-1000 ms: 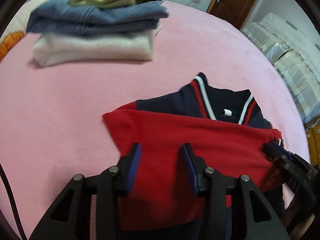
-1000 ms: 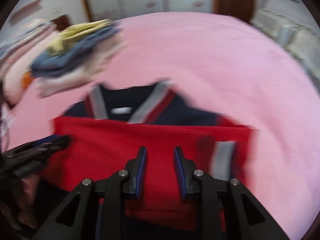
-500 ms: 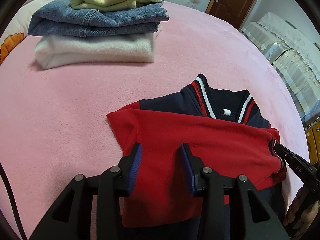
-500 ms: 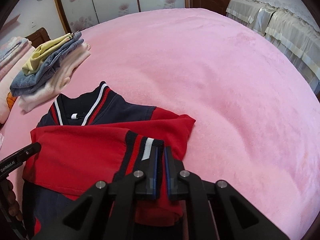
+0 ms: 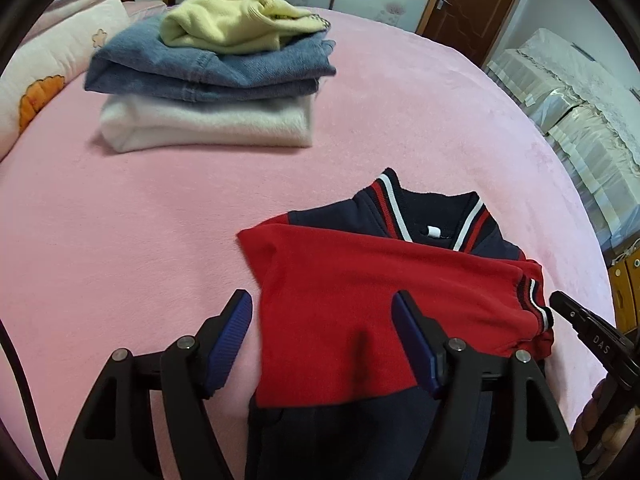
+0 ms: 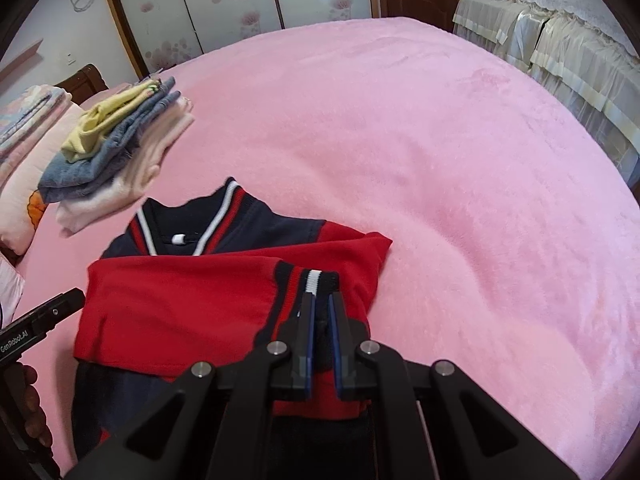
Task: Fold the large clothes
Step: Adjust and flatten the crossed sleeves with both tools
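On the pink blanket (image 5: 120, 240) of a bed, a red and navy jacket (image 5: 360, 280) is laid with its striped collar (image 5: 390, 208) towards the far side and a red sleeve folded across the chest. Above the near red part, the left gripper (image 5: 322, 336) is seen with its jaws opening; the blue pads (image 5: 230, 336) stand well apart, the cloth lies below and between them, and no pressure on it can be made out. The striped cuff (image 6: 316, 280) of the folded sleeve is pinched by the right gripper (image 6: 320, 312), whose jaws are drawn nearly together with the knit edge caught between the pads. Well apart from the jacket, towards the headboard end, a stack of folded clothes (image 5: 208, 92) is found: a cream piece underneath, denim in the middle and a pale yellow item on top. A brown door (image 5: 472, 4) and covered furniture (image 5: 568, 96) are visible beyond the bed.
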A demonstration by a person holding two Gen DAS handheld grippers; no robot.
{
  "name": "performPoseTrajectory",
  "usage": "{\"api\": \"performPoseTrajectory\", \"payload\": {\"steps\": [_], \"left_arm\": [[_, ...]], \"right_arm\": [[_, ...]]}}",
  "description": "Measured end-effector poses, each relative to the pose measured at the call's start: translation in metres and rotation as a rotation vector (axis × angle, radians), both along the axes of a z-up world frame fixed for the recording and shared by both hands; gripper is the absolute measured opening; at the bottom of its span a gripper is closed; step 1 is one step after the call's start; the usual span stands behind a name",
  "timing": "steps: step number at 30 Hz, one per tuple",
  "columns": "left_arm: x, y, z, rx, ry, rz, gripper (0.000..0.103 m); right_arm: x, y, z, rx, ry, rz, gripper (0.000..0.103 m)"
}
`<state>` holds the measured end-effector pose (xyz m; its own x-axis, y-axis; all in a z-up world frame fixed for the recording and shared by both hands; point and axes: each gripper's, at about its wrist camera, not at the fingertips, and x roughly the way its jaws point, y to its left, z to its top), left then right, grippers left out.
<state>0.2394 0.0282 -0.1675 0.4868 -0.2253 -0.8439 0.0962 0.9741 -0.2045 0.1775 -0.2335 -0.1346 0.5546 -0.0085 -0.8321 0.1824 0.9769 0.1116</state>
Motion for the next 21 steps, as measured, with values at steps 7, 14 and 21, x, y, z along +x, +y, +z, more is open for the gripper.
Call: {"api": "performPoseTrajectory", "payload": {"steps": [7, 14, 21], "left_arm": [[-0.016, 0.009, 0.020, 0.009, 0.021, 0.020, 0.071], [-0.049, 0.022, 0.045, 0.003, -0.011, 0.043, 0.071], [-0.094, 0.038, 0.069, -0.002, -0.066, 0.052, 0.071]], "right_arm": [[-0.017, 0.004, 0.027, 0.004, -0.040, 0.003, 0.014], [-0.039, 0.007, 0.050, 0.017, -0.079, 0.001, 0.017], [-0.070, 0.010, 0.061, 0.028, -0.076, -0.006, 0.018]]}}
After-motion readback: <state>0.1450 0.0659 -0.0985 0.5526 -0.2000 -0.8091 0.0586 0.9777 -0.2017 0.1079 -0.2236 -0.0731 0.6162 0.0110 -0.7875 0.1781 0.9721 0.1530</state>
